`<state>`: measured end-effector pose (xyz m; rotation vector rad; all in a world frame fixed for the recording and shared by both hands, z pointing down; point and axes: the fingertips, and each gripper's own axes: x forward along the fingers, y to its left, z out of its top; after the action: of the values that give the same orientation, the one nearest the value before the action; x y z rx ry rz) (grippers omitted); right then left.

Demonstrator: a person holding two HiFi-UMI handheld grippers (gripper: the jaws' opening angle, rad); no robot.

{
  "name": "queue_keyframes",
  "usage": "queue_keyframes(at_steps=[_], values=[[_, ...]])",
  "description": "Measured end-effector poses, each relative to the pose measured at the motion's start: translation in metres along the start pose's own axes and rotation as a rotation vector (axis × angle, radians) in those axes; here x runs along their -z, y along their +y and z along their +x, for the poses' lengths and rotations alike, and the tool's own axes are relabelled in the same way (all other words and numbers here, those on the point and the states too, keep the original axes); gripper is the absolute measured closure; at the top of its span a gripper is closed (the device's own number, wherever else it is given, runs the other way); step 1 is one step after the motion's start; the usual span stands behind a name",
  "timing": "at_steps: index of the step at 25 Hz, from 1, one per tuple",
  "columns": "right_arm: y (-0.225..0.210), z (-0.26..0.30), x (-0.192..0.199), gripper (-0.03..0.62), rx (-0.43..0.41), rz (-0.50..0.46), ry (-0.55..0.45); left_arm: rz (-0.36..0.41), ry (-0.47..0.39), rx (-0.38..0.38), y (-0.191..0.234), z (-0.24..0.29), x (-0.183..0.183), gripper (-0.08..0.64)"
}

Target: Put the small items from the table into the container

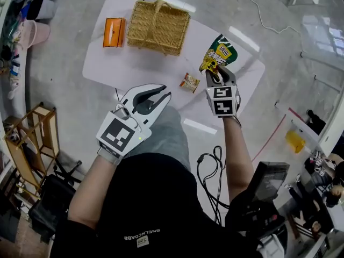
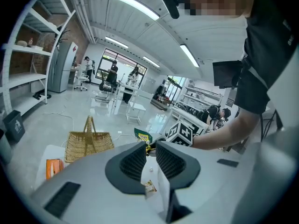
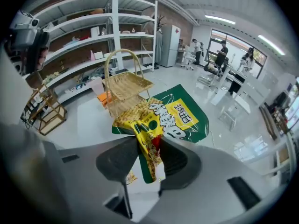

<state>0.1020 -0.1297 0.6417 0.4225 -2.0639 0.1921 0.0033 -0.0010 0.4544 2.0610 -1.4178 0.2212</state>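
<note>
"What did your right tongs (image 3: 148, 146) have hold of?"

"A bag (image 3: 173, 118), green and yellow. My jaws were part closed and pinched on its crumpled lower end, and the rest of it stood up beyond the tips."

"Where was the bag, then?"

"Off the table (image 1: 134, 63), over its right end. The basket (image 1: 157, 26) stood at the far side, well apart from it. An orange box (image 1: 114, 32) lay just beside the basket, on its left."

"And your left tongs (image 1: 163, 94)?"

"They held nothing. The jaws stood a narrow gap apart with only air between the pads. I had them by the near edge of the table, tilted a little downward and pointing toward the right tongs."

"Was anything lying on the table?"

"One small packet (image 1: 189, 82), flat on the top between my two tongs and nearer the right ones. Neither touched it. From the left tongs I saw it through the gap, low between the jaws."

"Was anything in the basket?"

"I couldn't tell. Its handle stood upright, and the weave hid the inside."
</note>
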Motion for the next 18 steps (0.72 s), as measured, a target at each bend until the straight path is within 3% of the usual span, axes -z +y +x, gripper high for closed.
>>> queue_keyframes(at_steps=[8, 18], values=[[0.04, 0.018, -0.072, 0.443, -0.085, -0.232, 0.034, -0.068, -0.088, -0.09, 0.037, -0.035, -0.006, 0.514], [0.064, 0.053, -0.122, 0.443, -0.116, -0.338, 0.052, -0.142, -0.132, -0.18, 0.073, -0.074, 0.006, 0.514]])
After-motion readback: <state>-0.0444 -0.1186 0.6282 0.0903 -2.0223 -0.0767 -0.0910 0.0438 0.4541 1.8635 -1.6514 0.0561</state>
